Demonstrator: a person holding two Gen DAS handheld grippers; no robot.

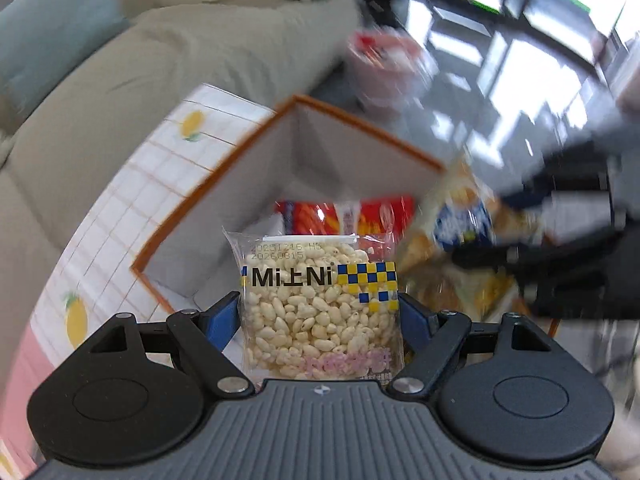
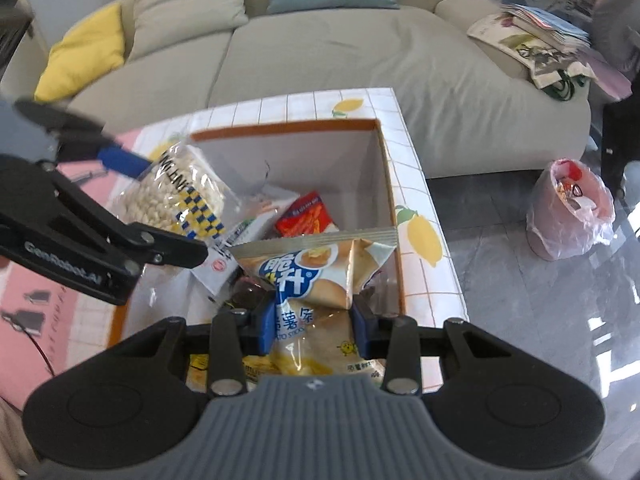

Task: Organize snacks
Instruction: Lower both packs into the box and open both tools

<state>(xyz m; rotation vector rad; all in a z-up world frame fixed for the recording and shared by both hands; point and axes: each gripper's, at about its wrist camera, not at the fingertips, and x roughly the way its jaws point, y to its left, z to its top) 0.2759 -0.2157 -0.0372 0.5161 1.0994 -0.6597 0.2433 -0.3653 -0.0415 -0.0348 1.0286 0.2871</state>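
- Two tools loaded: my left tool (image 1: 320, 312) is clenched on the puffed-rice pack (image 1: 320, 304), and my right tool (image 2: 316, 320) is clenched on the potato-stick bag (image 2: 320, 280).
- Both packets hang over the open box (image 2: 380, 160), an orange-rimmed one on the lemon-print worktop (image 2: 420, 232). In the right wrist view the rice pack sits at about 10 o'clock from the bag.
- Already inside: a red packet (image 2: 304, 216) and a white packet (image 2: 224, 256).
- To do it well, I judge: lower each packet clear of the rim, release one at a time, and keep the tools apart; they are close.
- Rice pack label: "Mi上Ni", with dates "20251216 H5" and "20260815".
- Bag: "脆升", "薯条", partly "TO STICKS".
- Left tool's arm: "GenRobot.AI".
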